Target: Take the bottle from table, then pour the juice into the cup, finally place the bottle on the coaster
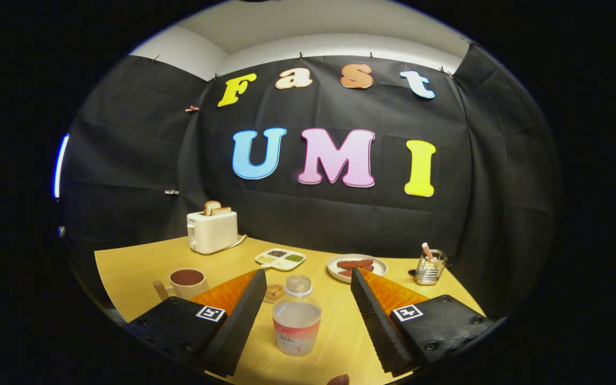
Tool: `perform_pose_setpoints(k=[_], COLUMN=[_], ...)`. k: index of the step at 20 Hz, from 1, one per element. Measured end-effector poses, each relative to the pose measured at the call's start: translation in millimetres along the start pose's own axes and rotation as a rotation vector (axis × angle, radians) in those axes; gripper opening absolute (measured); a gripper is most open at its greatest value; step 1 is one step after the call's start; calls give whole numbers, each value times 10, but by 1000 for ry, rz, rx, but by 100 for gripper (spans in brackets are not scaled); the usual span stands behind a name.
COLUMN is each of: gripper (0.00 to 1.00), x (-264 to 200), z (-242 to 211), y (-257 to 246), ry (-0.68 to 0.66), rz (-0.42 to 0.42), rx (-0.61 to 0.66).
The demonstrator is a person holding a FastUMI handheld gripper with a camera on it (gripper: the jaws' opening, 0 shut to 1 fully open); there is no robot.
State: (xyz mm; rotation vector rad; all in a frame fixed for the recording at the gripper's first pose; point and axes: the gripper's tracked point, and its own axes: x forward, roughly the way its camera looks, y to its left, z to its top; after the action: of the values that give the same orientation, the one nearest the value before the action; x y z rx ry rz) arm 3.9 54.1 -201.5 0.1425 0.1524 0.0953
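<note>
On the yellow worktop (126,262), far to the left, stands a white toaster (212,231) with bread poking out of the top. Near the left finger of the tool sits a cup (187,282) with a dark inside. A small round coaster (274,292) peeks out just behind that finger. The tool (308,307) is spread wide open and pinches nothing. The bottle (297,316) stands upright on the worktop between the two fingers, and it touches neither one. It is clear, with a red and white label. Behind it lies a white tray (280,259) with small food parts. Further right is a plate (356,267) with brown food, then a wire holder (430,266).
</note>
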Motion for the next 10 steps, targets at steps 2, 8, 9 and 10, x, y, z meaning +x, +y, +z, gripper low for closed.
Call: perform_pose_setpoints(k=[2, 8, 9, 10], gripper=[97, 97, 97, 97], x=[47, 159, 188, 222], z=[-226, -726, -780, -817], y=[14, 58, 39, 41], ry=[10, 38, 41, 42], rz=[-4, -30, -42, -48], rx=[10, 29, 31, 33])
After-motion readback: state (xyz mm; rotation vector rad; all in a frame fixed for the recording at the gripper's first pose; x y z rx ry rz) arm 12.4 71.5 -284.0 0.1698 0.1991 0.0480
